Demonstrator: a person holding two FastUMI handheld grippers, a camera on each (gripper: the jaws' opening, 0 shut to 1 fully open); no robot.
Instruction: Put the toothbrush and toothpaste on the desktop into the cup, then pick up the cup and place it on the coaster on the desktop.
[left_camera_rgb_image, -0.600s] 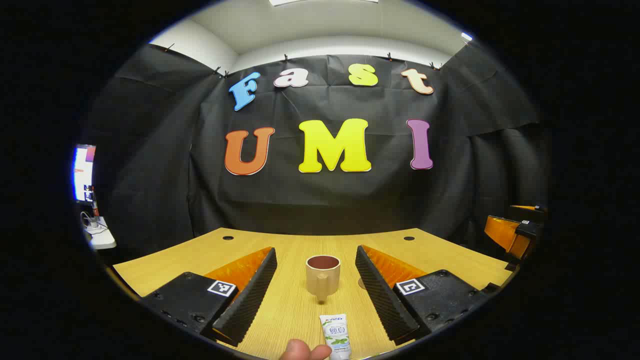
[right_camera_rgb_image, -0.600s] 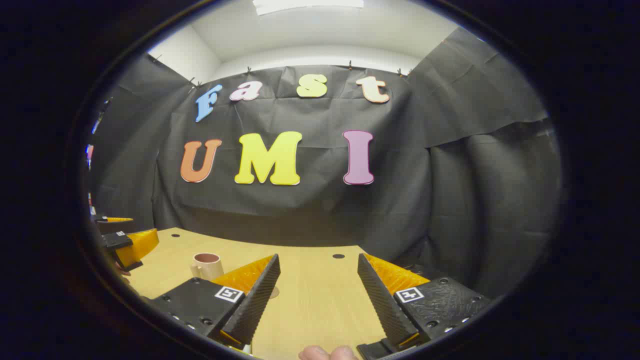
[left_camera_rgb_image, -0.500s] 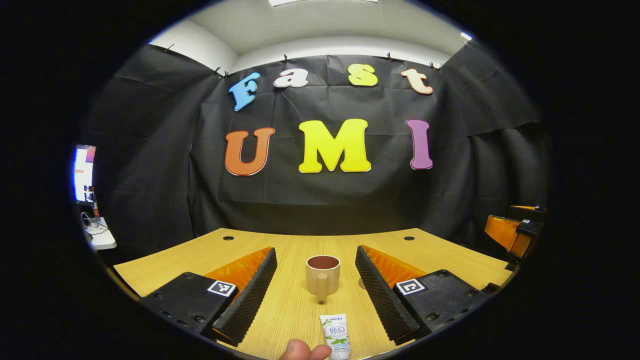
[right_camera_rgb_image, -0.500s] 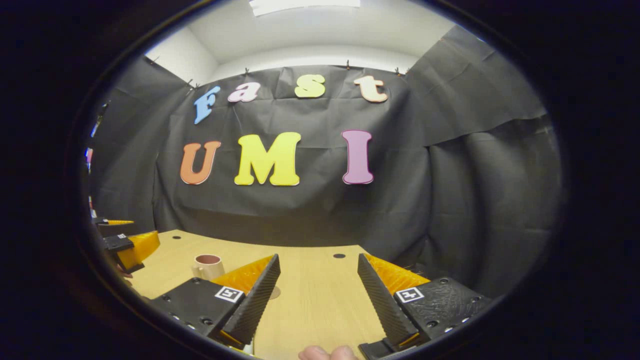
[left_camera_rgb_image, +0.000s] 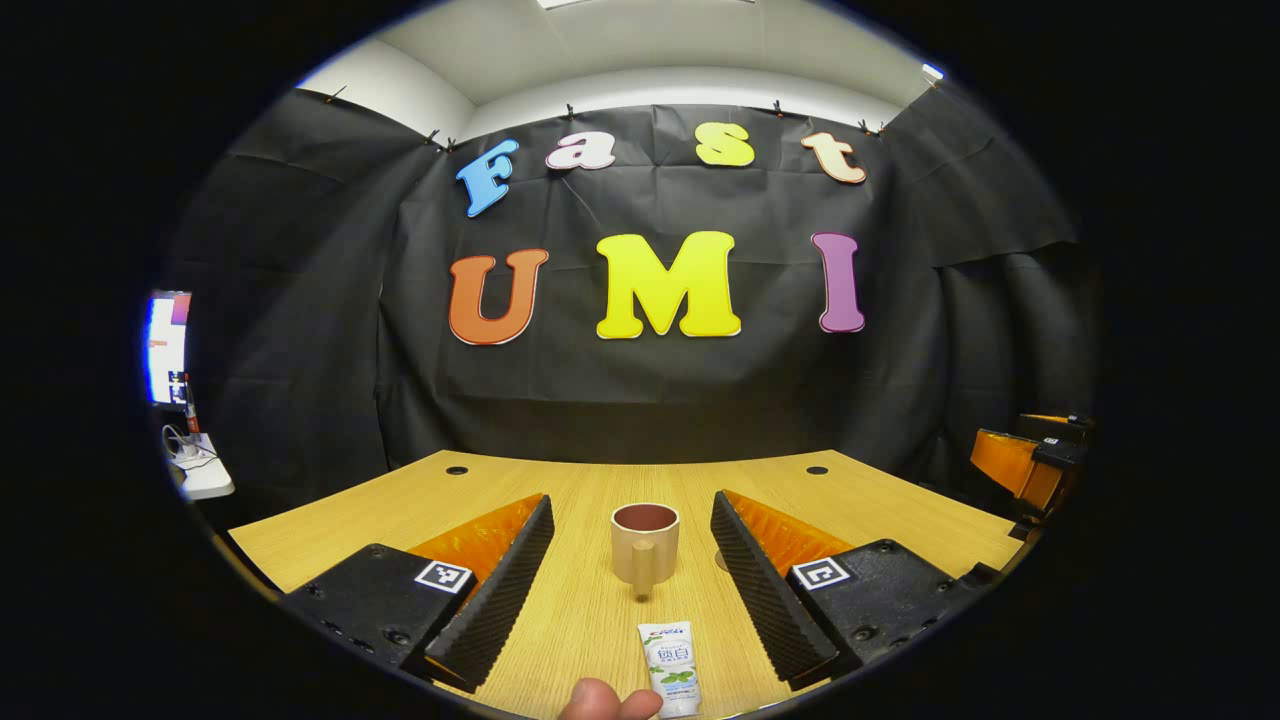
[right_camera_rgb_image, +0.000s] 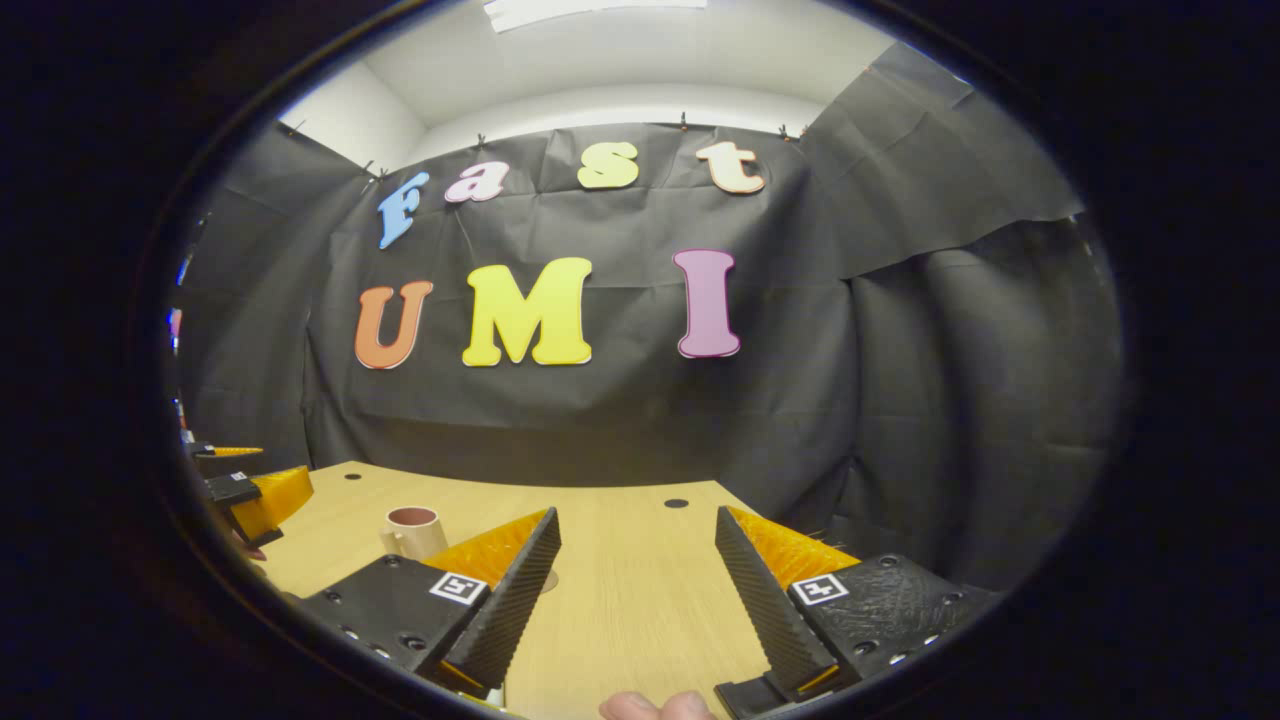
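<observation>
A beige cup (left_camera_rgb_image: 645, 545) with a dark red inside stands upright on the wooden desk (left_camera_rgb_image: 400, 510), its handle facing me. It sits between the fingers of my left gripper (left_camera_rgb_image: 631, 500), which is open and not touching it. A white toothpaste tube (left_camera_rgb_image: 670, 668) lies flat on the desk nearer to me than the cup. A sliver of the round coaster (left_camera_rgb_image: 722, 560) peeks out beside my finger. In the right gripper view, my right gripper (right_camera_rgb_image: 637, 512) is open over bare desk, with the cup (right_camera_rgb_image: 414, 530) and the coaster (right_camera_rgb_image: 548, 580) off to its left.
A lit monitor (left_camera_rgb_image: 168, 345) and a white shelf (left_camera_rgb_image: 200, 470) stand beyond the desk's left edge. Cable holes (left_camera_rgb_image: 457, 470) mark the desk's far side. The other gripper (left_camera_rgb_image: 1020, 465) hovers at the far right. A thumb (left_camera_rgb_image: 605, 700) shows at the bottom.
Both views have shifted slightly: the cup and the toothpaste sit a little higher in the left gripper view, and the wall has drifted left in the right gripper view. Both grippers stay open.
</observation>
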